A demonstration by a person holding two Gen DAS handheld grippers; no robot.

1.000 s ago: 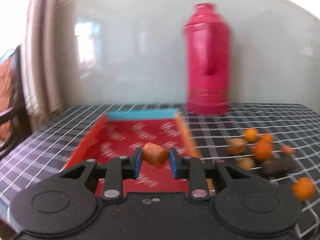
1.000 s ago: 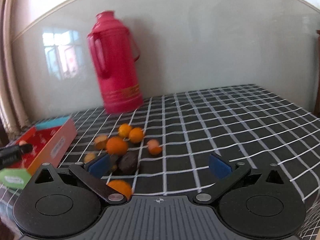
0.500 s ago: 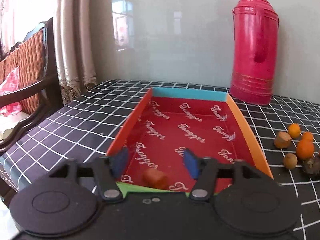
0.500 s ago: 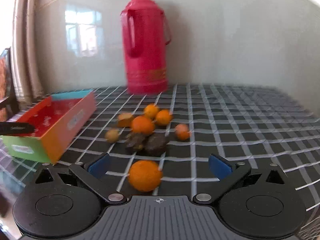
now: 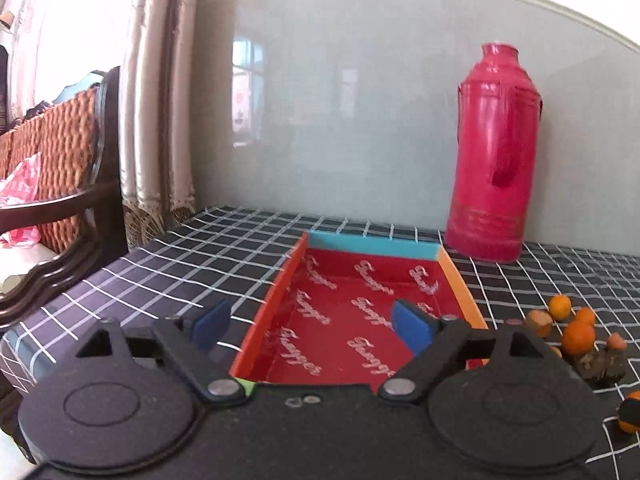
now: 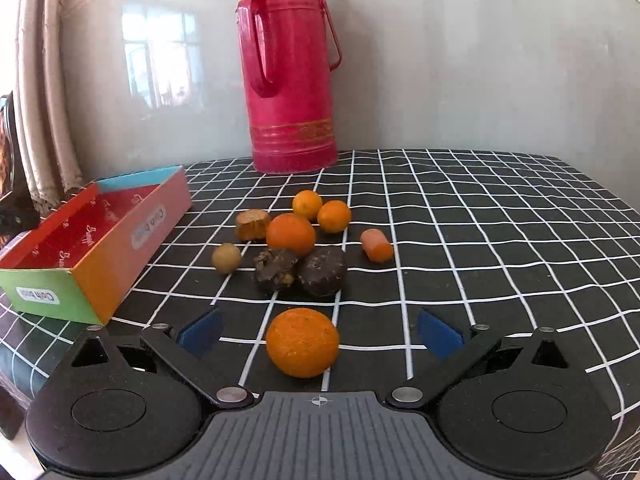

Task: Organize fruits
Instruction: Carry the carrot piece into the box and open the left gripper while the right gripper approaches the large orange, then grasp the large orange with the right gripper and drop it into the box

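Observation:
A shallow red box [image 5: 360, 312] with coloured walls lies on the checked tablecloth; it also shows in the right wrist view [image 6: 100, 240] at left. My left gripper [image 5: 312, 326] is open and empty above the box's near end. My right gripper [image 6: 320, 334] is open, with a large orange [image 6: 302, 342] between its fingers on the cloth. Beyond it lie several fruits: an orange [image 6: 291, 234], two small oranges [image 6: 307, 205], two dark fruits [image 6: 322, 270], a carrot piece [image 6: 376, 245] and a small brown fruit [image 6: 226, 257]. The piece dropped in the box is hidden.
A tall red thermos [image 6: 290, 68] stands at the back by the glass wall. A wicker chair [image 5: 52, 184] and curtains stand to the left of the table. The table's left edge [image 5: 24, 344] is close to my left gripper.
My left gripper opened and dropped the orange-brown piece into the box, then pulled back and up. My right gripper moved towards the large orange, which now lies between its open fingers.

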